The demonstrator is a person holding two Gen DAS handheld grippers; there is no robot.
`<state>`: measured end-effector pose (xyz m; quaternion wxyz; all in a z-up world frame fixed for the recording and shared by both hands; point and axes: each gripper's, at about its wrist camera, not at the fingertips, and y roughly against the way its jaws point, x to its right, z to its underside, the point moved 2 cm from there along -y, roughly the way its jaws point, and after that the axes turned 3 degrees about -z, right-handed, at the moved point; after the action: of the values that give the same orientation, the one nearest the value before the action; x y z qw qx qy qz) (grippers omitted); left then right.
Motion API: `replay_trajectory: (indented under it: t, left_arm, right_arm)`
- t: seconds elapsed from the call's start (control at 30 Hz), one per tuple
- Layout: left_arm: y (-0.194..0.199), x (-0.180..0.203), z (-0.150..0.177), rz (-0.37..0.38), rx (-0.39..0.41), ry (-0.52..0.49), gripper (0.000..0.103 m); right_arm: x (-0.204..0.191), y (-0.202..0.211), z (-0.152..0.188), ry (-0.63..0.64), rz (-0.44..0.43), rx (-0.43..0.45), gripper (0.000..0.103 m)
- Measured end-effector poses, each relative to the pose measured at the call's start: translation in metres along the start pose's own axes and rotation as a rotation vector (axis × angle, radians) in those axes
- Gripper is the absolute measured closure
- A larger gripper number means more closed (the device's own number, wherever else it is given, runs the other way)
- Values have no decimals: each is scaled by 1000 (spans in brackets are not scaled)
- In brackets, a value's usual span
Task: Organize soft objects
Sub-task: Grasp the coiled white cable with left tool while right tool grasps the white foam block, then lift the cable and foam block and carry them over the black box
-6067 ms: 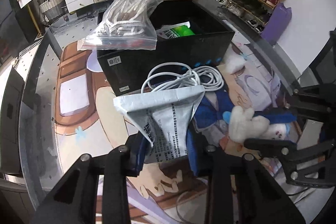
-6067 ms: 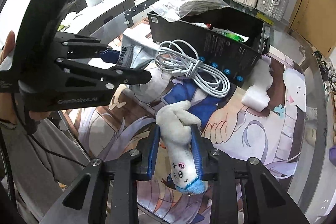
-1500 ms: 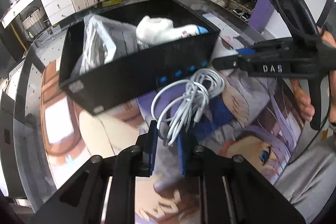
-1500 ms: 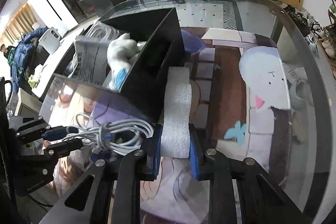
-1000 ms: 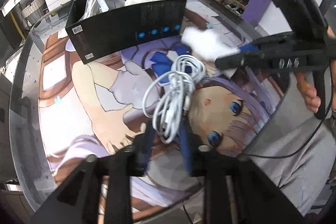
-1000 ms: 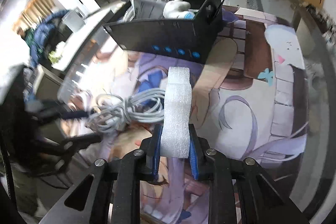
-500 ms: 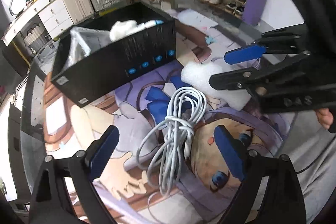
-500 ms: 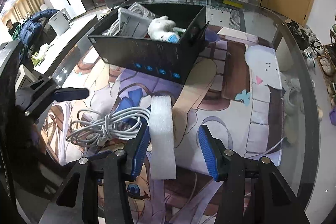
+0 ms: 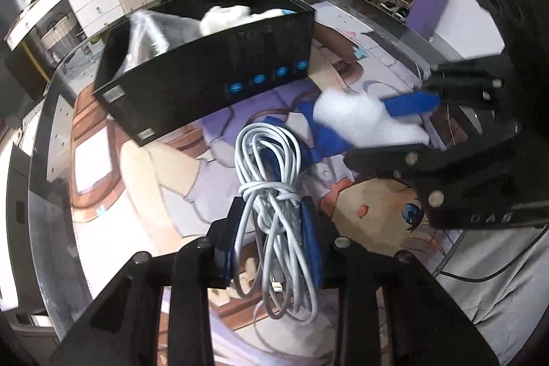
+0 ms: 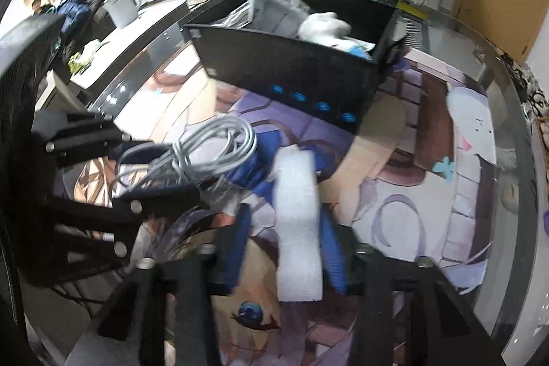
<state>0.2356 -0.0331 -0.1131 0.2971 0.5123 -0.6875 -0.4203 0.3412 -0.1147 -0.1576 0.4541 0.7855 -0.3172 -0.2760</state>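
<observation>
Glass table (image 9: 48, 139), printed mat: L gripper (image 9: 271, 235) clamps cable bundle (image 9: 271, 167), R gripper (image 10: 284, 249) clamps foam block (image 10: 298, 228); next, prob lift both into far black box (image 9: 206, 71).

A bundle of white cable (image 9: 271, 194), coiled and knotted at its middle, lies on the table with its loop toward the black box (image 9: 206, 71); a white foam strip (image 10: 298, 228) lies just beside it, long and flat; inside the box sit a white plush toy (image 9: 226, 16) and clear plastic bags (image 9: 151, 33).
</observation>
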Motion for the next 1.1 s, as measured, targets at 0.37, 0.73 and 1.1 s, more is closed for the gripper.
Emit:
replay_trajectory:
  t: [0.37,0.73,1.1]
  left_arm:
    - [21,-12,6,11,48,33,72]
    - [54,-9,2,15,127,23,72]
    - [96,-8,-12,-69,310,43,72]
  right_arm:
    - [-19,21,-2,26,-15,58,79]
    - [-29,53,-8,50,-21,149,79]
    - [-34,94,-29,44,-12,310,79]
